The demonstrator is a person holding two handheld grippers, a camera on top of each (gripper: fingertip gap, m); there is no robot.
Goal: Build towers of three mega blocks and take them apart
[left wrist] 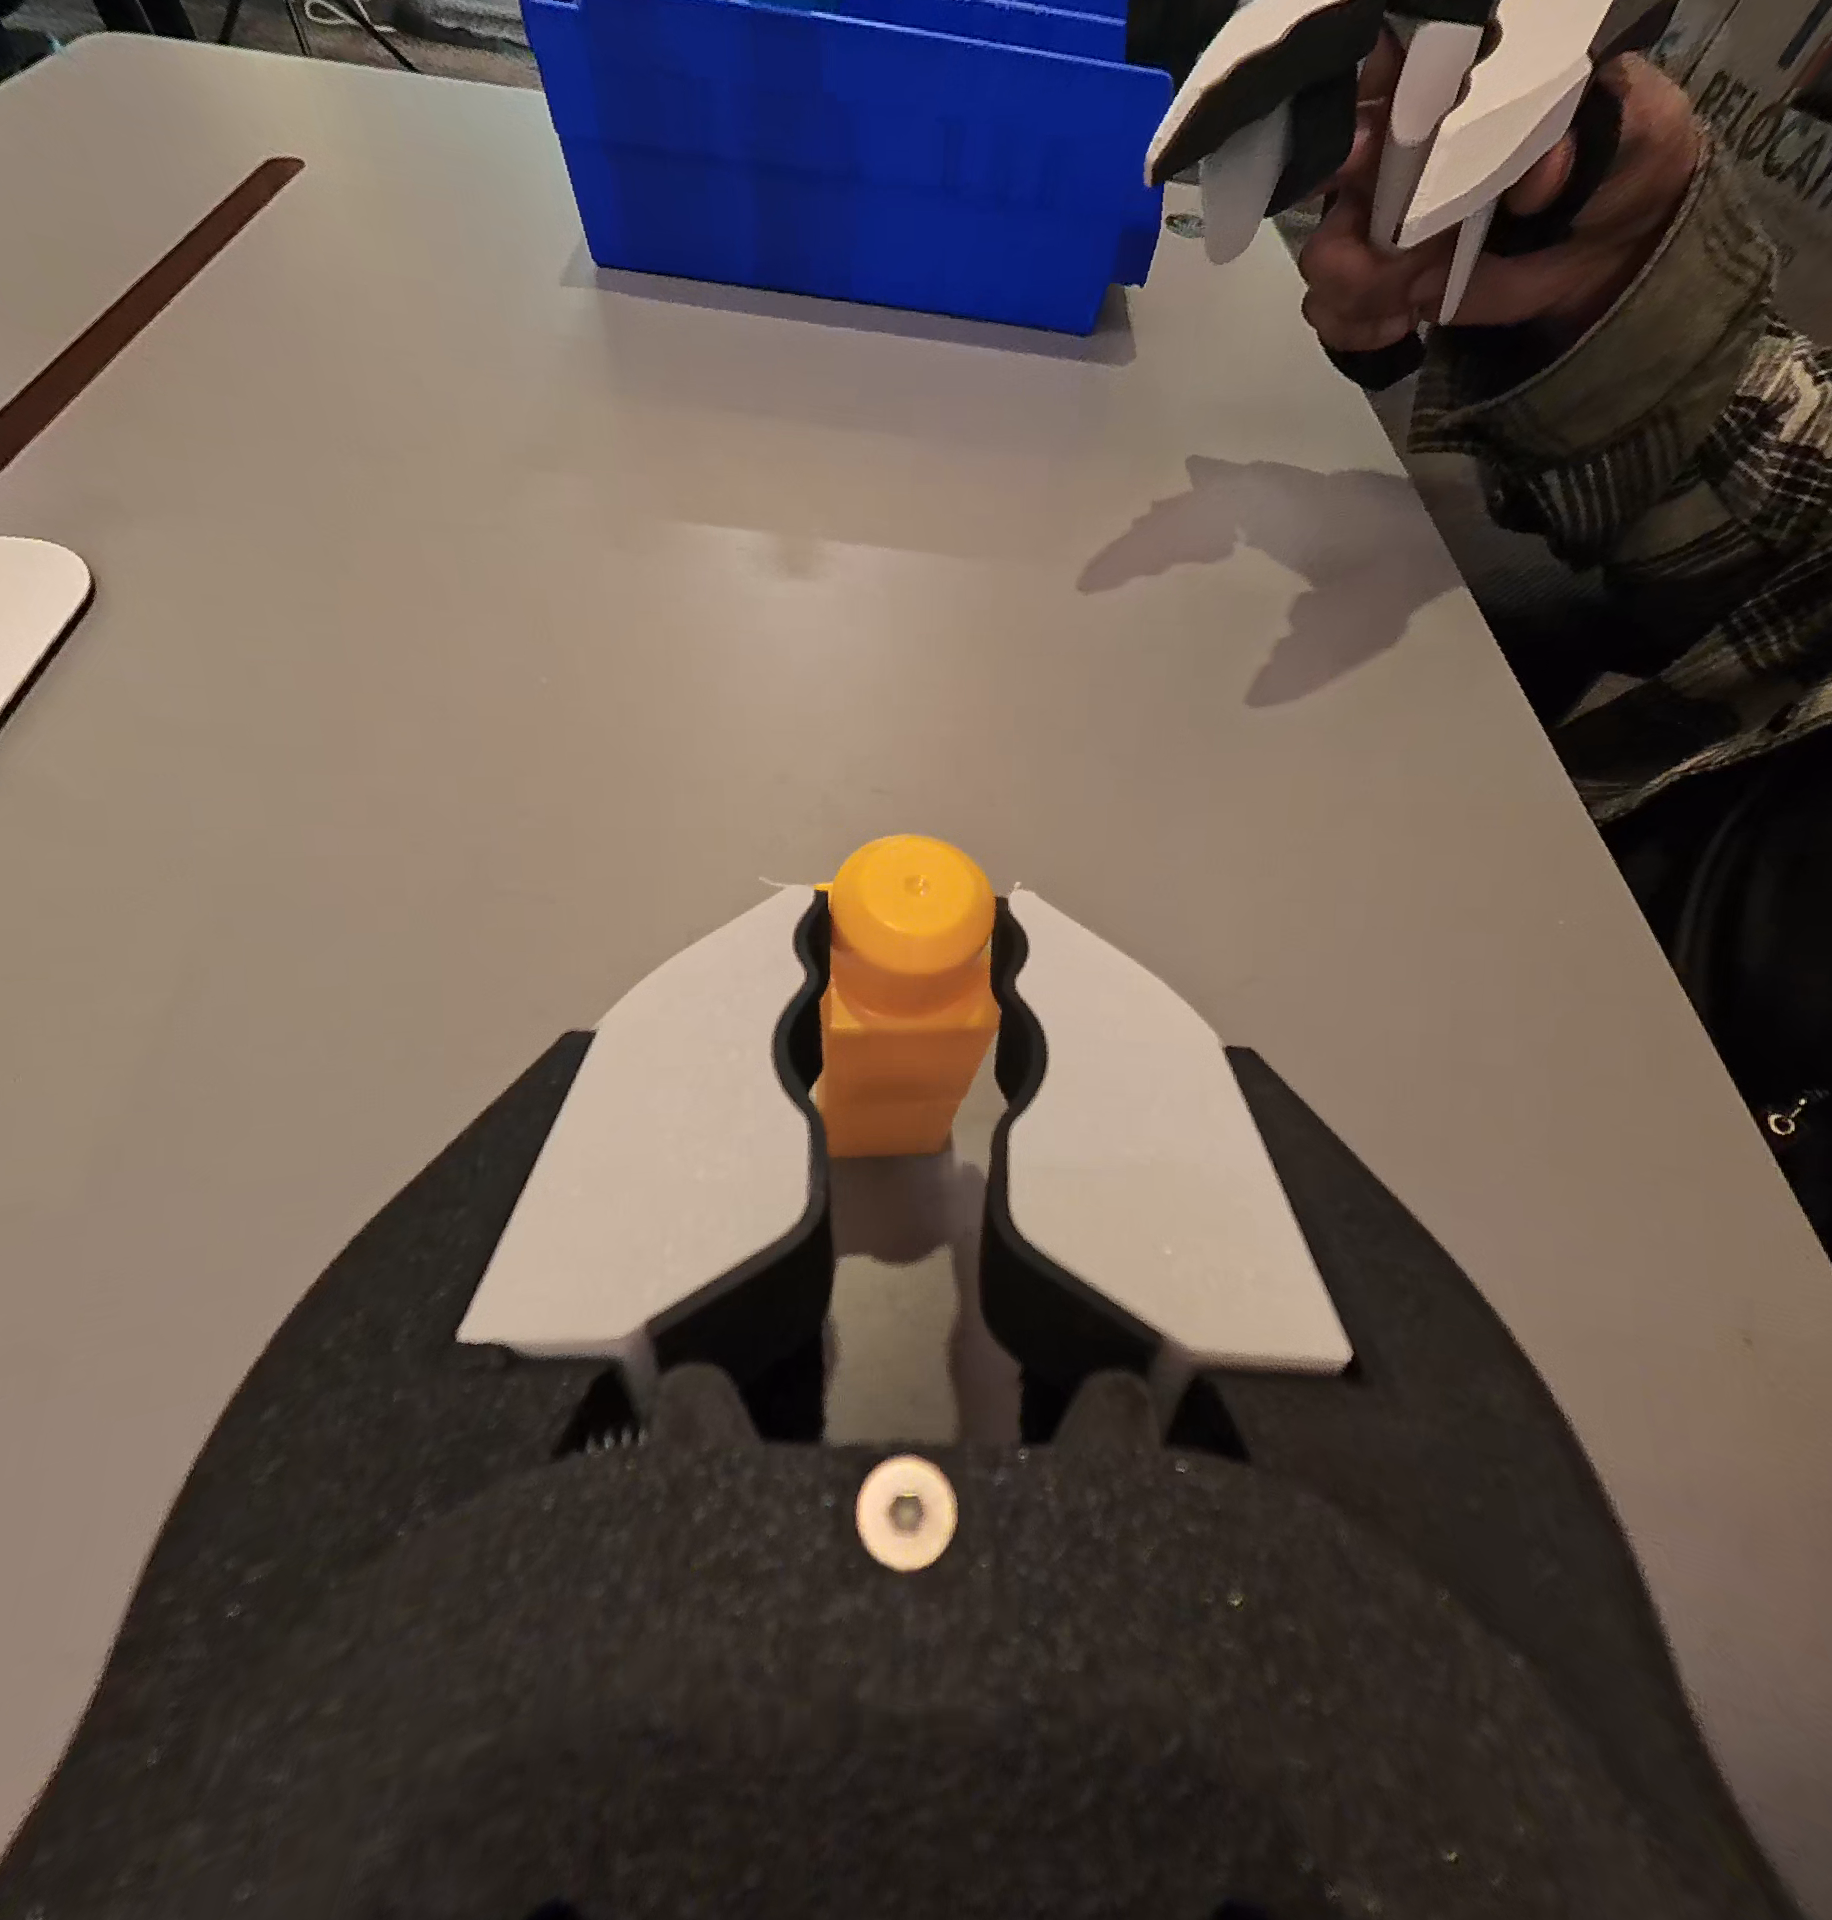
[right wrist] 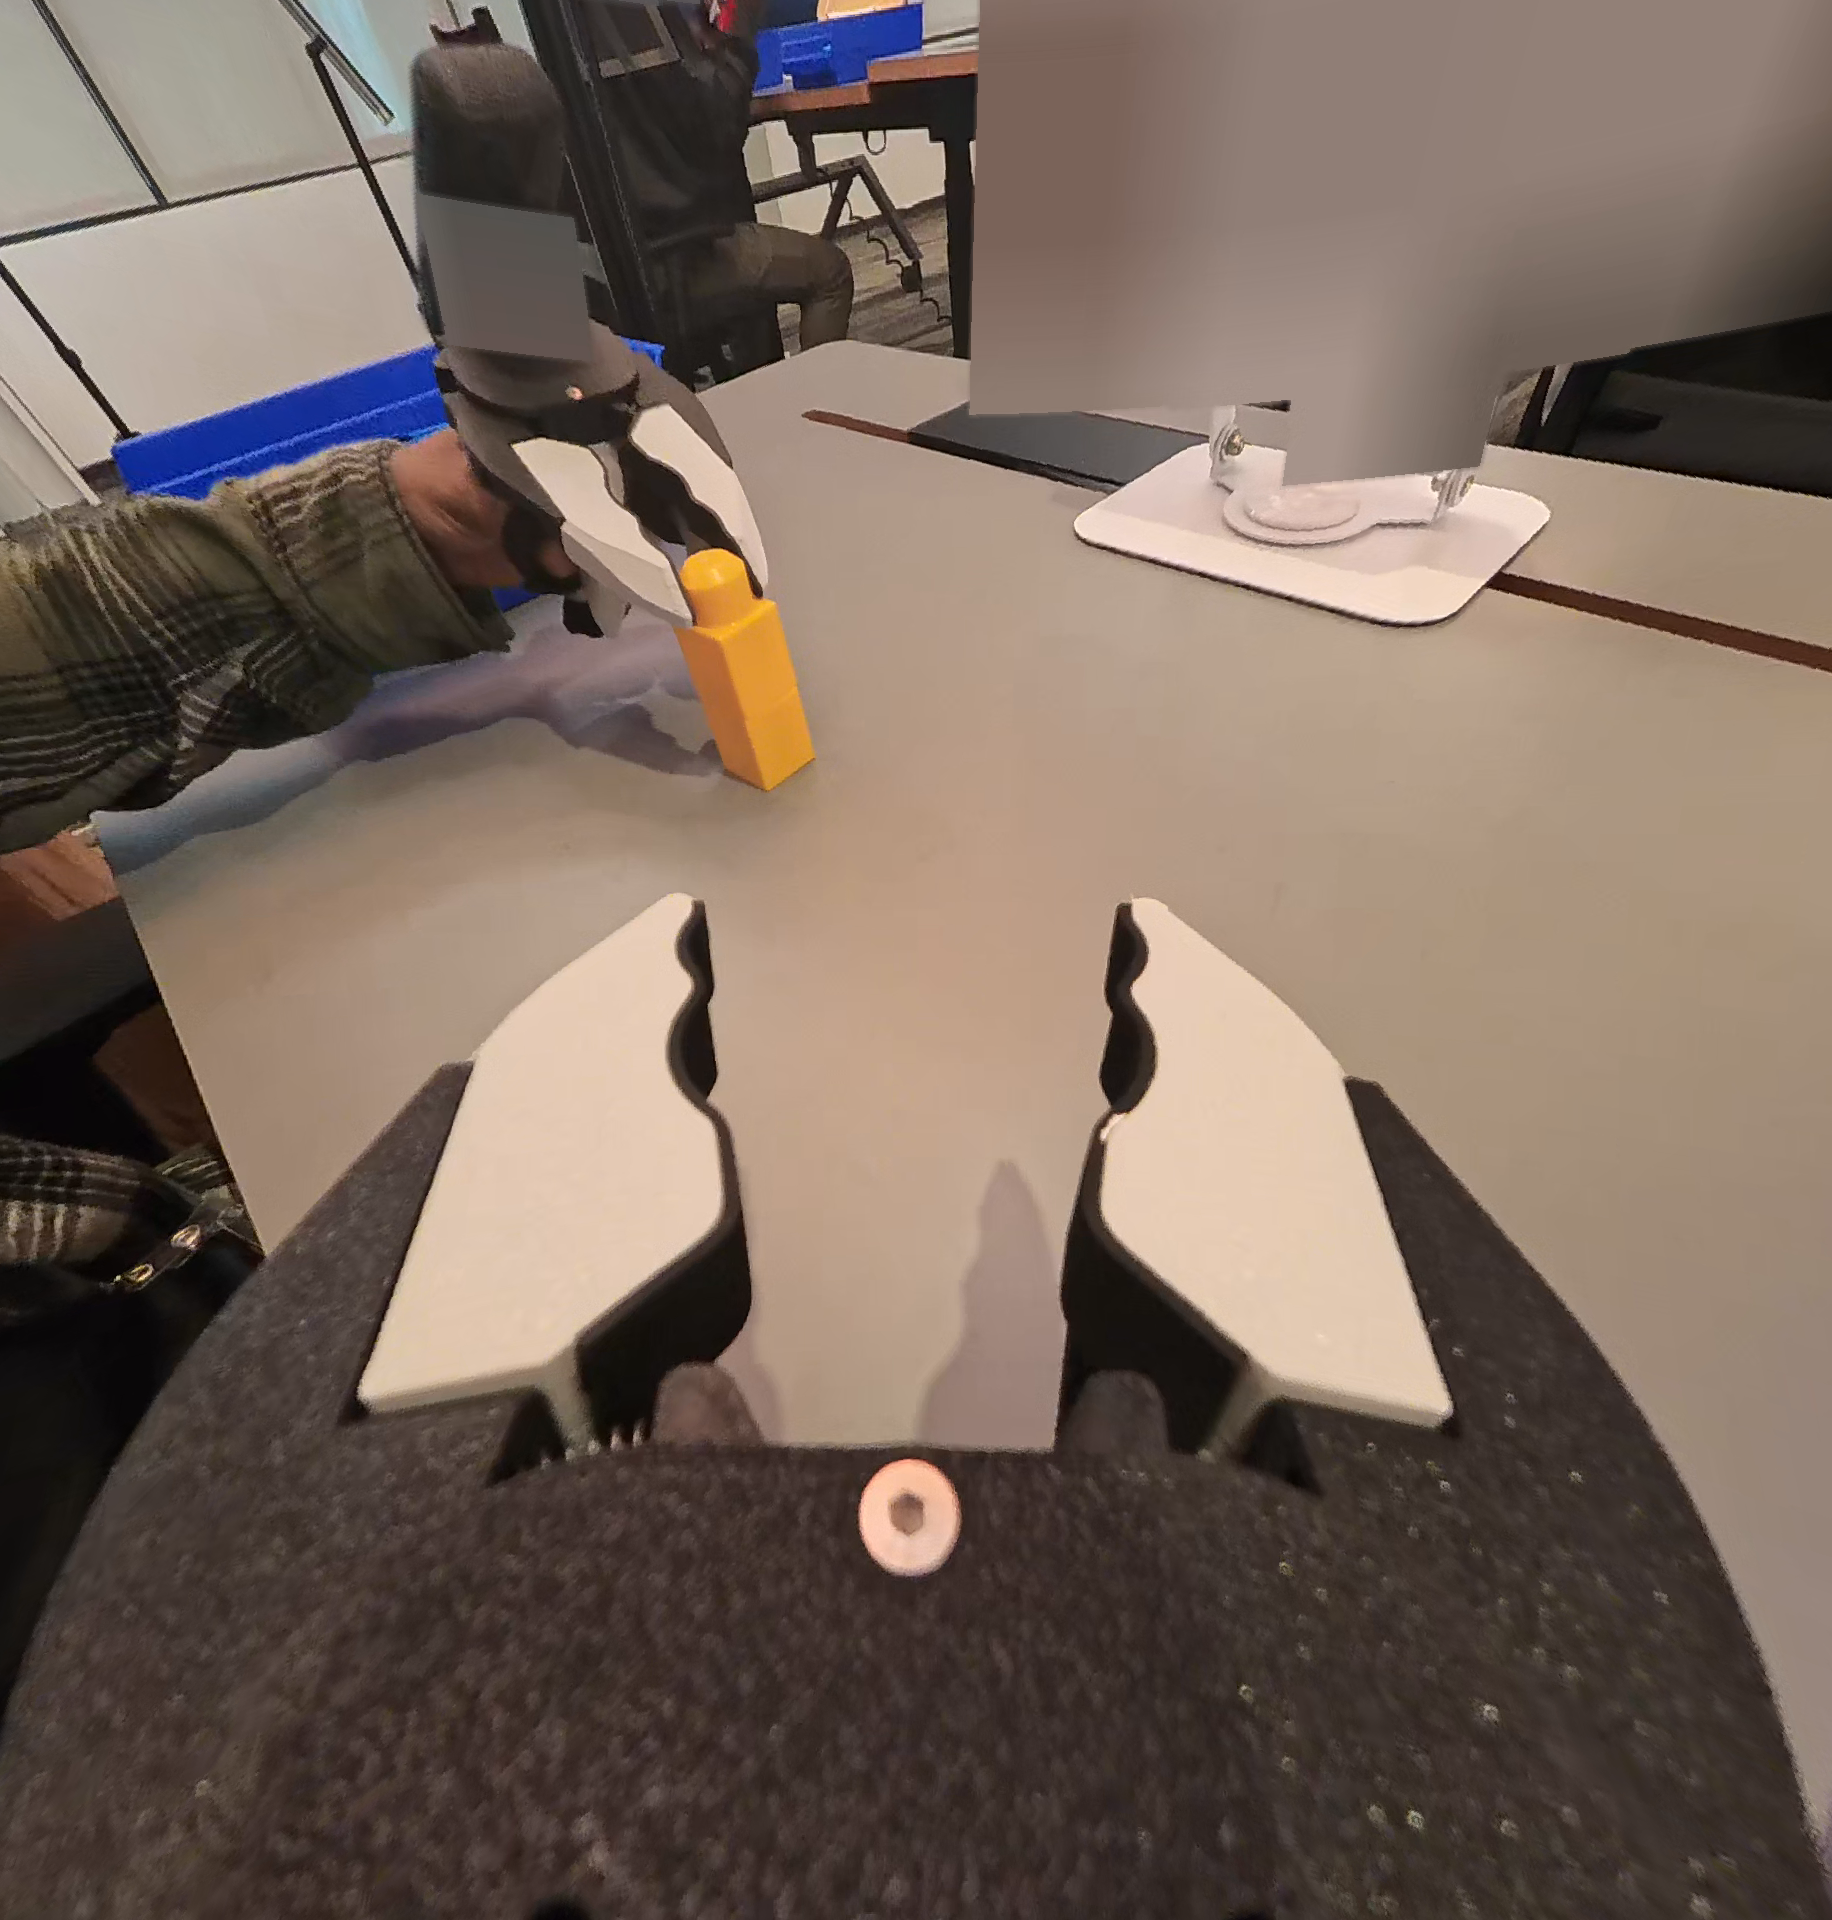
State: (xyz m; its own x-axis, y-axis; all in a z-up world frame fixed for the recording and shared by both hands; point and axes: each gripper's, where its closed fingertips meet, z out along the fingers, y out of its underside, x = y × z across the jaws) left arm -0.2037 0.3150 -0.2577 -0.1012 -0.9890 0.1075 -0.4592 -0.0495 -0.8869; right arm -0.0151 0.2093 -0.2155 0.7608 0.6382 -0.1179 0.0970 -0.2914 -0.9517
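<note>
A tower of stacked orange mega blocks (left wrist: 896, 1081) stands on the grey table (left wrist: 579, 623). My left gripper (left wrist: 912, 894) is shut on its top block, one finger on each side just below the round stud. The right wrist view shows the same tower (right wrist: 751, 686) with the left gripper (right wrist: 714, 592) coming down on its top from the left. My right gripper (right wrist: 912, 914) is open and empty, hovering over bare table in front of the tower. It also shows at the upper right of the left wrist view (left wrist: 1338, 270), held up off the table.
A blue bin (left wrist: 850, 156) stands at the far end of the table, also in the right wrist view (right wrist: 268, 436). A white monitor base (right wrist: 1307, 551) sits beside a dark slot (right wrist: 1670, 623). The table edge (left wrist: 1514, 727) runs along the person's plaid sleeve (left wrist: 1670, 499). The tips of one gripper are about 25 cm away from the tips of the other.
</note>
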